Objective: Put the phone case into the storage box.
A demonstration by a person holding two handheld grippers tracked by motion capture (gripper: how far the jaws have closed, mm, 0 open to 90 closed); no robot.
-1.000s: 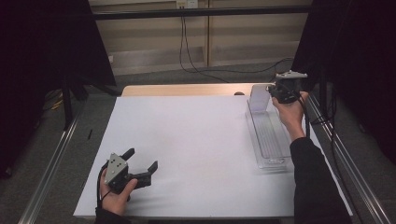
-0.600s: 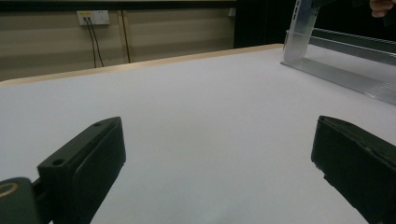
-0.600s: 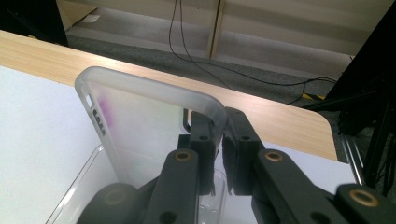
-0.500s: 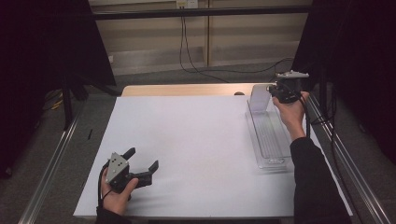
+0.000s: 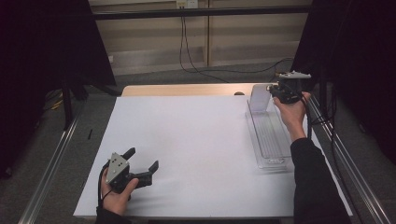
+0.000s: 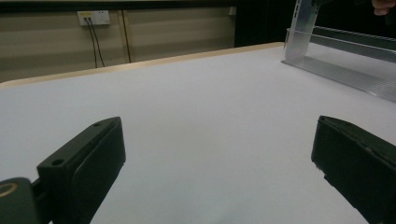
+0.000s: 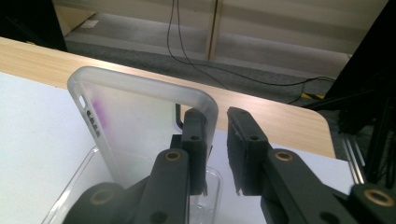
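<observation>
A frosted translucent phone case stands upright at the far end of a clear plastic tray on the right of the white table. My right gripper is at that end. In the right gripper view the case has its right edge in the narrow gap of the right gripper. The jaws have just been opening; the right pad stands apart from the edge. My left gripper rests near the front left edge, open with nothing between its fingers. In the left gripper view, the left gripper faces the case.
The white sheet covers most of the table, with a wooden strip along the far edge. Metal rails run along both sides. Cables hang from a wall socket beyond the table.
</observation>
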